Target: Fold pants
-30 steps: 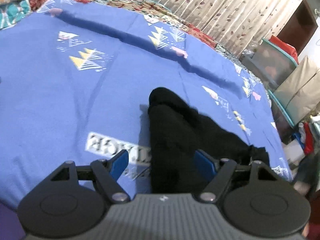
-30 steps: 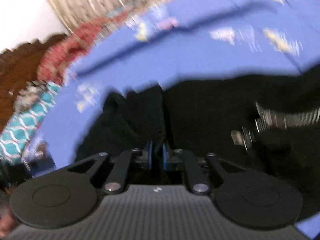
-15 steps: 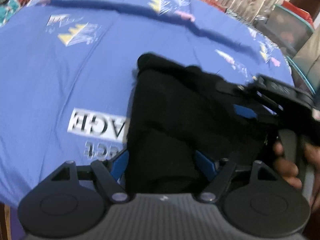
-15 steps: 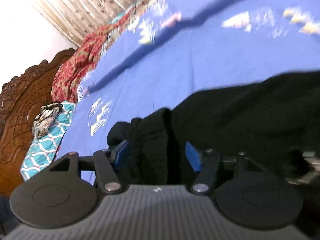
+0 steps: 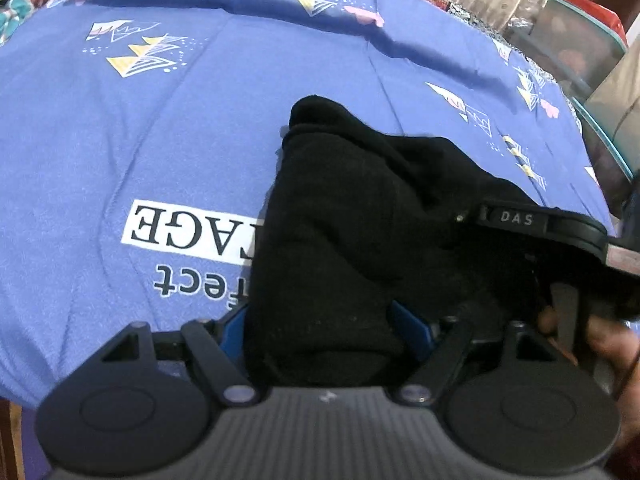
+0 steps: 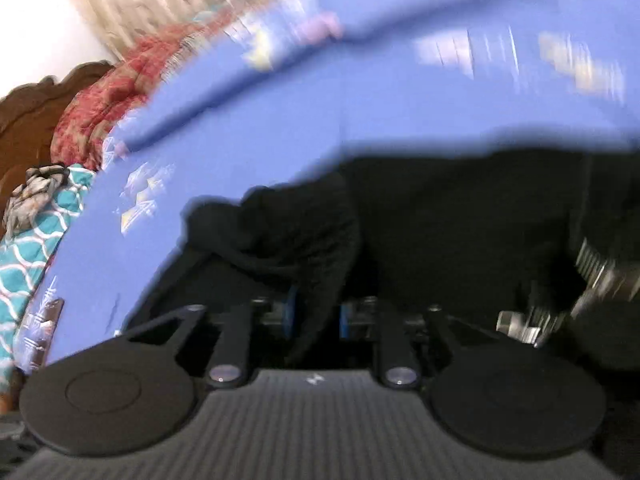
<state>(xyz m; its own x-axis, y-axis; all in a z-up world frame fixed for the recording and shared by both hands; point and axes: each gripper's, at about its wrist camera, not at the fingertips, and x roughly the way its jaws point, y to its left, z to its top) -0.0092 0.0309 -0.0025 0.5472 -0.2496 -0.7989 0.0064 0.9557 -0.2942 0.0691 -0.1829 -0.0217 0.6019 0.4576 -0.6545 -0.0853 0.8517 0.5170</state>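
Looking along the left hand-held gripper [image 5: 326, 326], we see the black pants [image 5: 340, 216] bunched on the blue bedsheet [image 5: 140, 120] of a bed, partly covering the printed white label [image 5: 180, 232] on the sheet. The blue pads [image 5: 412, 324] of this gripper stand wide apart with a thick fold of the pants filling the gap between them; whether the pads press on the cloth we cannot tell. At the right edge of this view, the right hand-held gripper [image 5: 532, 220] lies against the pants, with a hand [image 5: 600, 336] on its handle.

In the right wrist view (heavily blurred), the right hand-held gripper [image 6: 316, 314] has its jaws close together, having just been closing, and a hanging fold of the pants [image 6: 440, 220] is pinched between the blue pads [image 6: 290, 312]. The rest of the garment spreads to the right across the bedsheet [image 6: 280, 120]. A carved wooden headboard [image 6: 24, 116], a red patterned blanket [image 6: 100, 112] and a teal patterned cloth [image 6: 28, 248] sit at the left.
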